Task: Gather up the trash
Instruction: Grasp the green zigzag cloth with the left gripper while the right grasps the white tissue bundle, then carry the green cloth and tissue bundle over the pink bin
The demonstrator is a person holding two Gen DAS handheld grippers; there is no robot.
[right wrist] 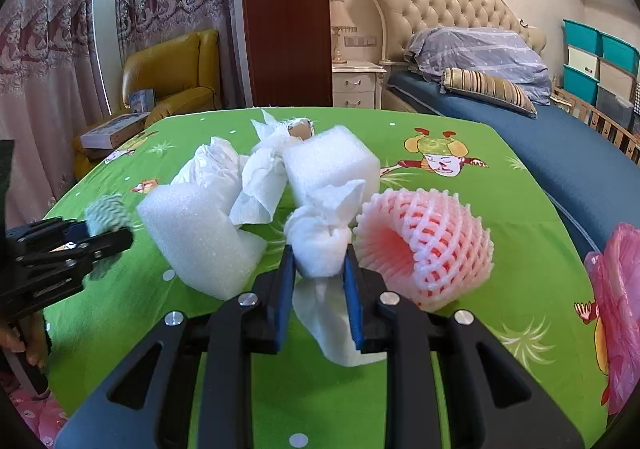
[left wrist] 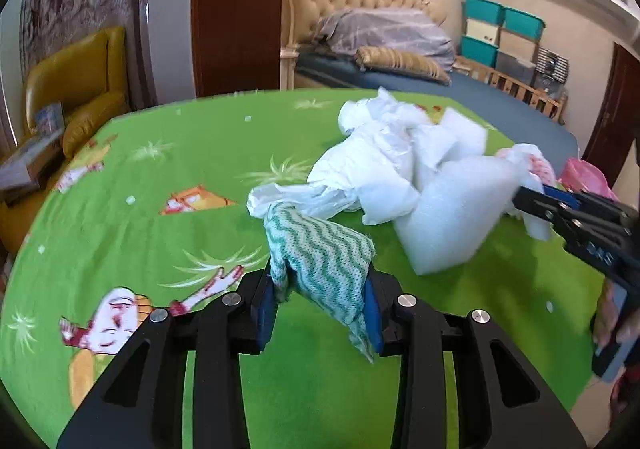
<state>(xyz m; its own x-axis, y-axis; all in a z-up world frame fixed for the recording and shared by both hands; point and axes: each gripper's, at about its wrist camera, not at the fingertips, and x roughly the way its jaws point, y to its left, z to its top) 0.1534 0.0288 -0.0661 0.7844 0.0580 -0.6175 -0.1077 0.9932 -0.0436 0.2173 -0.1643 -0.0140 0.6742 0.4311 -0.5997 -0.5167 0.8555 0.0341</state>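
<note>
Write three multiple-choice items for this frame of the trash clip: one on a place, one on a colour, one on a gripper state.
1. Where does the pink foam fruit net lie?
A. on the bed
B. on the green tablecloth, beside the right gripper
C. on the yellow armchair

2. What colour is the wavy pattern on the cloth in the left gripper?
A. green on white
B. red on white
C. plain blue

3. What state is the right gripper in?
A. wide open over bare cloth
B. shut on a white foam block
C. shut on the crumpled white tissue

Answers:
1 B: the net rests on the tablecloth just right of the blue pads.
2 A: green zigzags cross the white weave.
3 C: both pads press the tissue wad.
</note>
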